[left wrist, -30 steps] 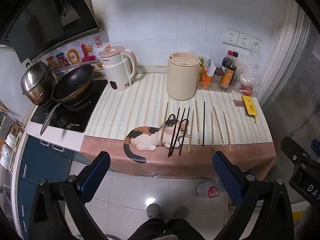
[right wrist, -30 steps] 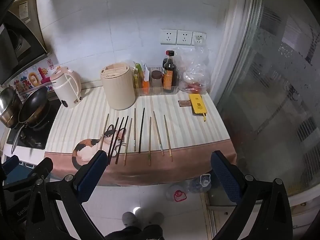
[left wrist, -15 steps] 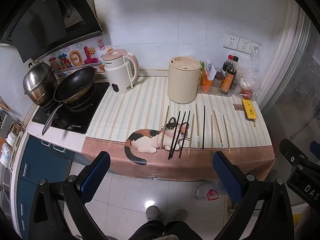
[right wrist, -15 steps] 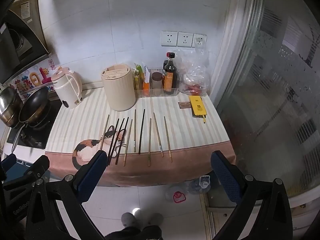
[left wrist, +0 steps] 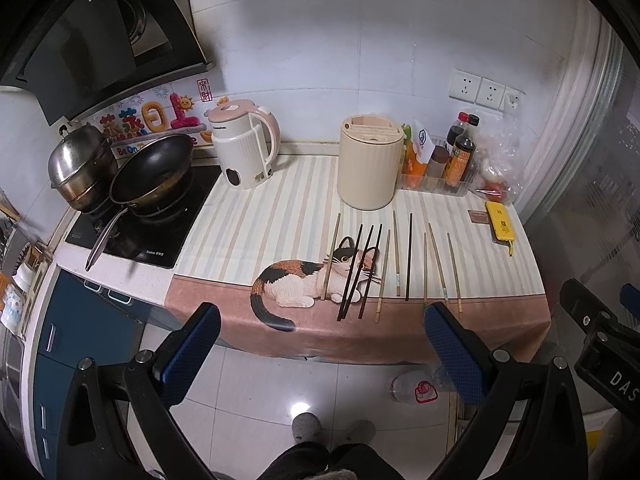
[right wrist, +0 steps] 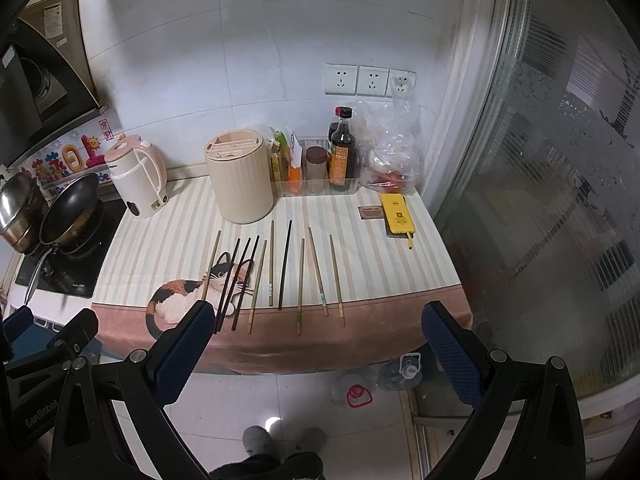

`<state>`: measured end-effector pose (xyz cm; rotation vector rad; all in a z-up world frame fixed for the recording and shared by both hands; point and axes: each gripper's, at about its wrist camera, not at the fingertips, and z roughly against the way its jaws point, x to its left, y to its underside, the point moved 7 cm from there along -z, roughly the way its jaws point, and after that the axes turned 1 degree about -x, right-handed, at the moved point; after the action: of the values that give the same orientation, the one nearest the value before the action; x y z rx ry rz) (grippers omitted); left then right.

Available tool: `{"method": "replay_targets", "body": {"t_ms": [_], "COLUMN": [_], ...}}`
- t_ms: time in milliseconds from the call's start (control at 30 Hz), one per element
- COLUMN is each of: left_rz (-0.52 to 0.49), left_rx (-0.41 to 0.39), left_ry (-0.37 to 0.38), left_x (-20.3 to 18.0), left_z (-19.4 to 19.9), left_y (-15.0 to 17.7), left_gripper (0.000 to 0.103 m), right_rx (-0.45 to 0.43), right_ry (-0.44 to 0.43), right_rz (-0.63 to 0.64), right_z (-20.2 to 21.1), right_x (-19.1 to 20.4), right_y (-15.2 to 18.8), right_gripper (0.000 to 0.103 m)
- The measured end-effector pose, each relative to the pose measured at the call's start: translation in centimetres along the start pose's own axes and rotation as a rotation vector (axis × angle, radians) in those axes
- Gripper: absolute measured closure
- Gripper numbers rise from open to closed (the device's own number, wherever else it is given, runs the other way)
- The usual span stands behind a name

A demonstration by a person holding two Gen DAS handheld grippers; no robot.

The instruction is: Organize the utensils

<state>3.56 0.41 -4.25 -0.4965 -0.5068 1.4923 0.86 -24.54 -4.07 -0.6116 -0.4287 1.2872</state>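
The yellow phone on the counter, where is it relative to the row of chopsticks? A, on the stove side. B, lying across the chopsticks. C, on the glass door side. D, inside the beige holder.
C: the yellow phone lies apart from the chopsticks, toward the glass door.

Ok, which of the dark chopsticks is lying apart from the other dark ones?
The lone dark chopstick right of centre, with pale sticks on both sides; the other three dark ones lie bunched over the cat's face.
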Motion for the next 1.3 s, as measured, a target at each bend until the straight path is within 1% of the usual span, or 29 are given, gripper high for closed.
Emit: {"method": "replay_targets", "body": {"t_ms": [300, 333, 633, 667, 900, 933, 1300], "left_rz": [0.001, 0.002, 0.003, 0.001, 0.006, 0.001, 0.002], "left_rx": [-0.001, -0.001, 0.0, 0.0, 0.004, -0.001, -0.007], "left_ry": [0.007, -0.001, -0.003, -0.002, -0.002, -0.002, 0.001], "left_x": [0.7, -0.2, -0.1, -0.2, 0.1, -0.2, -0.2], "left_z": [0.5, -0.1, 0.0, -0.1, -0.1, -0.1, 0.1], "left_y": [-1.0, -0.1, -0.6, -0.2, -1.1, 0.0, -0.6], "left_gripper": [0.0, 0.0, 0.0, 0.0, 0.0, 0.0, 0.0], "right_rx": [-0.001, -0.001, 0.0, -0.001, -0.001, -0.002, -0.004], "right_ry": [0.0, 0.0, 0.002, 0.002, 0.001, 0.001, 0.003], "right_rz": [0.001, 0.001, 0.014, 0.016, 0.019, 0.018, 0.018], "right_z": [0.1, 0.0, 0.1, 0.1, 0.0, 0.1, 0.0], "right_x": [0.0, -0.1, -0.1, 0.0, 0.0, 0.1, 0.1], "right_y": [-0.2, -0.2, -0.3, -0.3, -0.3, -0.2, -0.2], "right_gripper": [0.0, 0.0, 0.0, 0.0, 0.0, 0.0, 0.0]}}
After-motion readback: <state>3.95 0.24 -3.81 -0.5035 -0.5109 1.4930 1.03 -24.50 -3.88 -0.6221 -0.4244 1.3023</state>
